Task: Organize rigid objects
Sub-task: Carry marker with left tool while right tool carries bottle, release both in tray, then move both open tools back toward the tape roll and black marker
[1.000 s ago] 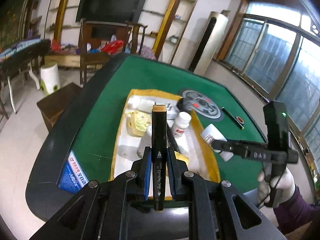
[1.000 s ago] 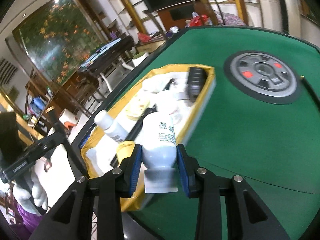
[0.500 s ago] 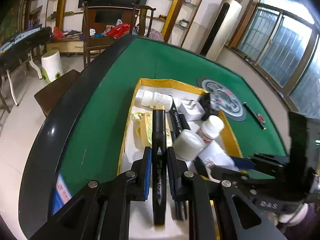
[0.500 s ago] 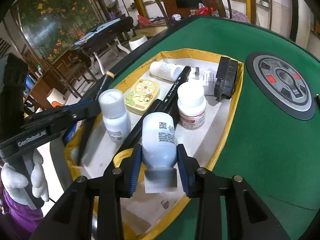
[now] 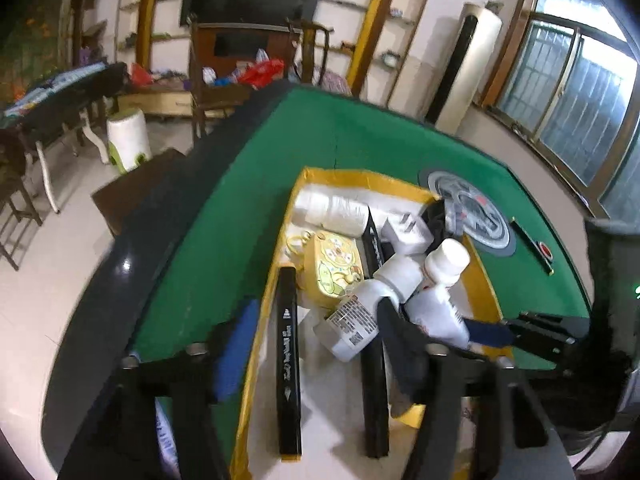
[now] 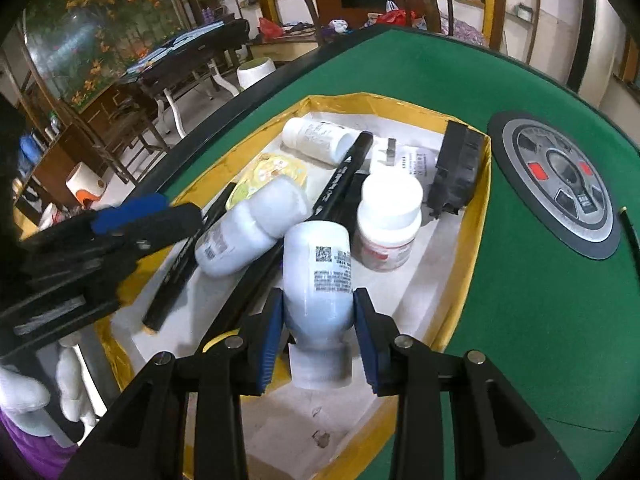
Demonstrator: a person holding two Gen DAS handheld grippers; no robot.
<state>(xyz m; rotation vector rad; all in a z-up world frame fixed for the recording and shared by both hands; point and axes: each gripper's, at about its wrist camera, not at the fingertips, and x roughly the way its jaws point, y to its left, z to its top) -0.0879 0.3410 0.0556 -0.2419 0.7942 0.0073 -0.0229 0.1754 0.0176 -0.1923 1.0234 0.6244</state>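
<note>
- In the right wrist view, bottom centre, our right hand-held gripper (image 6: 318,326) clamps a white bottle (image 6: 318,268) between its blue pads, cap end toward the camera and labelled body pointing up the frame, over the near end of the tray.
- In the left wrist view, our left hand-held gripper (image 5: 320,348) has its jaws opening; the blue pads stand wide apart and press on nothing.
- Between those spread fingers lies a black marker (image 5: 288,356), resting lengthwise on the white floor of the yellow-walled tray (image 5: 256,344), close along its left wall at lower centre of the frame.
- A second black marker (image 5: 374,380) lies nearly parallel, to the right of the first.
- At mid-frame in the left view a white bottle with a printed label (image 5: 362,316) lies on its side, and a second bottle with a red label (image 5: 440,304) leans beside it.
- Just beyond, a yellow cartoon-printed case (image 5: 334,268) sits near the left wall.
- Toward the tray's far end we see another white bottle on its side (image 5: 334,210), a white plug adapter (image 5: 406,232) and a black block (image 6: 456,176) against the right wall.
- The tray rests on the green table (image 5: 360,136); a round grey control panel (image 6: 560,180) is set in the felt to the right of it.
- At the lower left of the right view, a white-gloved hand (image 6: 24,392) holds the left tool.
</note>
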